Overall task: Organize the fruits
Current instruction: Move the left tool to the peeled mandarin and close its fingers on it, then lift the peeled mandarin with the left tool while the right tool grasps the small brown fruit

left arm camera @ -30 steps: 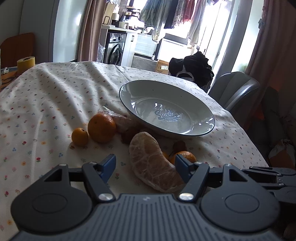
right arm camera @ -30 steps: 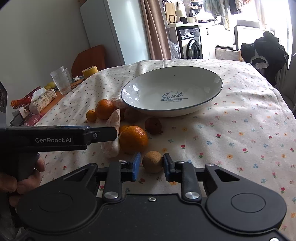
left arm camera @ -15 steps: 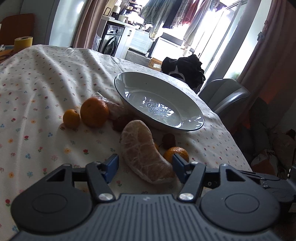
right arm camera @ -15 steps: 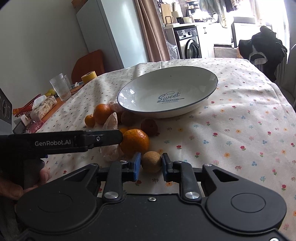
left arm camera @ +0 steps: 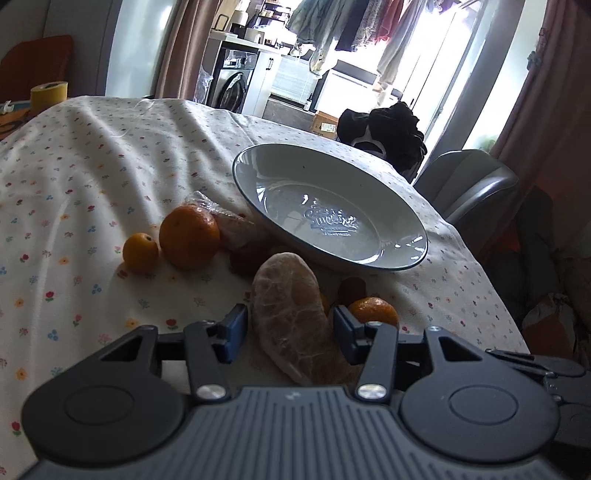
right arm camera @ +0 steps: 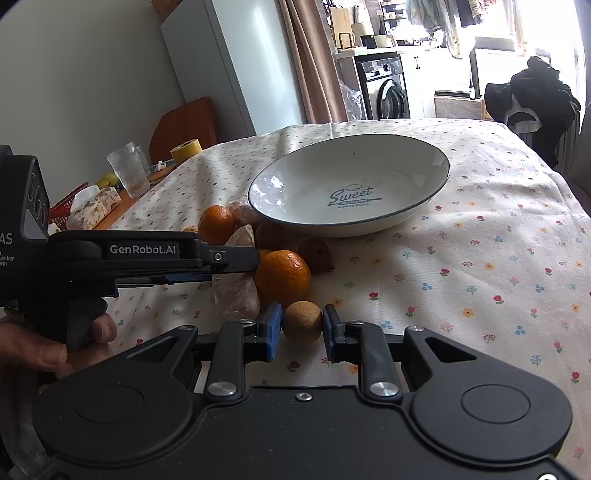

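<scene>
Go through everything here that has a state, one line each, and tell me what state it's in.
Plate: empty, upright on the table.
Longan: gripped between the right claw's pads.
Right claw: shut on the longan.
Peeled segment: on the cloth between the left claw's pads, a gap on each side.
Left claw: open, jaws just been closing.
Big mandarin: unpeeled, on the cloth.
Glass: upright.

I am looking into a lived-in home: a washing machine [right arm camera: 393, 98] standing beyond a table in a floral tablecloth [right arm camera: 480, 236], laundry hanging [left arm camera: 354, 29] by curtains [right arm camera: 310, 62].
</scene>
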